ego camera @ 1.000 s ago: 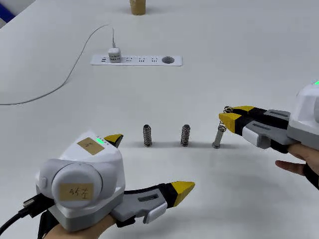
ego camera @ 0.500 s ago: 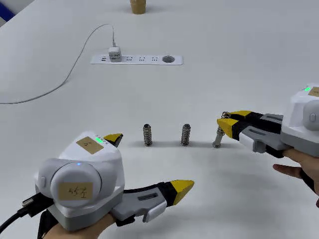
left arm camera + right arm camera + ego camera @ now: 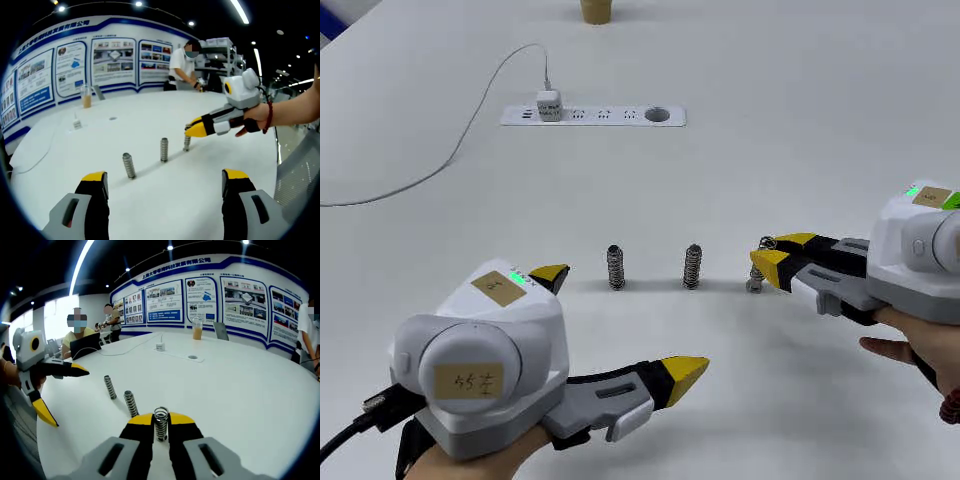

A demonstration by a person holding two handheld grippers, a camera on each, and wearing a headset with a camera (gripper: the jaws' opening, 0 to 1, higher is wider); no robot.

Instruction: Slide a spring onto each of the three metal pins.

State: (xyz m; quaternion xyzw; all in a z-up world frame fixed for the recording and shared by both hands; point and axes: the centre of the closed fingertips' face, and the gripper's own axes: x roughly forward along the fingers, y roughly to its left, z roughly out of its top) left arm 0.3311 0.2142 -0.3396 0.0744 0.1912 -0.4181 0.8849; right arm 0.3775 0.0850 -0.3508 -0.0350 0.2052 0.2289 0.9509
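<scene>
Since the left spring (image 3: 615, 268) and middle spring (image 3: 692, 267) stand upright on their pins at centre frame, the third spring (image 3: 160, 422) is the one in hand. My right gripper (image 3: 772, 250) pinches it between narrow fingers (image 3: 137, 424), right of centre, over the last pin (image 3: 754, 284). Whether the coil has caught the pin's tip I can't quite tell. I judge this the final threading: next, line the coil up, ease it down, then let go. My left gripper (image 3: 165, 175) hangs at lower left over the desk (image 3: 740, 180), fingers wide, holding nothing.
</scene>
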